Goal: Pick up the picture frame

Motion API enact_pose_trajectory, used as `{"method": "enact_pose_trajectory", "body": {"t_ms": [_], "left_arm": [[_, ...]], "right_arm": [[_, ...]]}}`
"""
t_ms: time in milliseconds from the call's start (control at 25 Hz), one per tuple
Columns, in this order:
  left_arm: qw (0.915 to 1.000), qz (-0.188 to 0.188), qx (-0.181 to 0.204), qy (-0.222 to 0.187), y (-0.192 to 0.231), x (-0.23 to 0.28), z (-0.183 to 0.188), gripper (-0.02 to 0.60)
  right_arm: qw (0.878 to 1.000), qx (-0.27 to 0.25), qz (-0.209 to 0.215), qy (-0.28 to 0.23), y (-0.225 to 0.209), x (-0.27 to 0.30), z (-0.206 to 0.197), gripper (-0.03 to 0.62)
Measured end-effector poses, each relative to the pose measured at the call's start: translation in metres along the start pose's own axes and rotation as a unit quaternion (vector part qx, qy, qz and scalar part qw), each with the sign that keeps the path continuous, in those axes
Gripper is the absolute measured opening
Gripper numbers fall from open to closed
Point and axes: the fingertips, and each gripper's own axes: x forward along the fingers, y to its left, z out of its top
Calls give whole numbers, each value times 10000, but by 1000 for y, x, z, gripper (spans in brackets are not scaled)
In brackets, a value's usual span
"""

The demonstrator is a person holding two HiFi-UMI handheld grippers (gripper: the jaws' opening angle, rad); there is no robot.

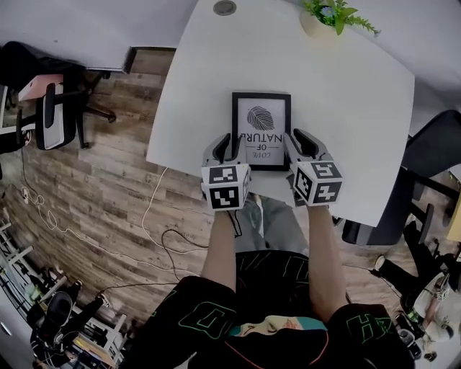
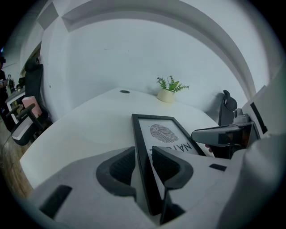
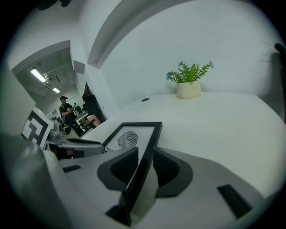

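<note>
The picture frame (image 1: 261,130) is black, with a white print of a leaf and lettering. It lies on the white table (image 1: 346,108) near the front edge. My left gripper (image 1: 225,146) straddles the frame's left side near the lower corner. In the left gripper view the black edge (image 2: 142,152) runs between the ribbed pads (image 2: 123,165) with a gap showing, so the gripper (image 2: 144,163) is open. My right gripper (image 1: 301,142) straddles the frame's right side the same way. There the edge (image 3: 142,165) passes between the pads without being pinched, and that gripper (image 3: 145,163) is open.
A small potted plant (image 1: 328,16) stands at the table's far edge, and a round cable grommet (image 1: 225,7) sits to its left. Office chairs stand to the left (image 1: 54,115) and right (image 1: 425,166) of the table. Cables (image 1: 155,216) trail over the wooden floor.
</note>
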Motion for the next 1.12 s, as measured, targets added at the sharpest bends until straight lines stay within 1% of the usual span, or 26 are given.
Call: {"method": "enact_pose_trajectory", "body": {"t_ms": [120,240,400,560,680,800,920,1120], "left_arm": [[10000,9,-3,-3,0,1,0,129],[10000,8,3,23,0,4,0,132],[9999,-13,2,131,-2,6,-1,122],[9998,58,-31,210,-2,6,-3,115],[9997,31,-148,190,-1,5,-2,104],[9997,-37,-163,169,0,4,-1,87],[9998,12,-149,104,0,1,1,83],[9998,41,-177,-54,-1,-10,3,77]], "right_arm": [[10000,6,21,86,0,3,-2,124],[9997,6,0,226,-2,7,-6,129],[9989,-10,-58,458,-3,12,-13,127],[9985,54,-102,544,-1,13,-14,109],[9983,203,-154,530,0,13,-14,103],[9981,333,-165,489,0,13,-14,95],[9982,362,-229,415,-1,12,-12,91],[9990,336,-249,149,5,2,-3,80]]}}
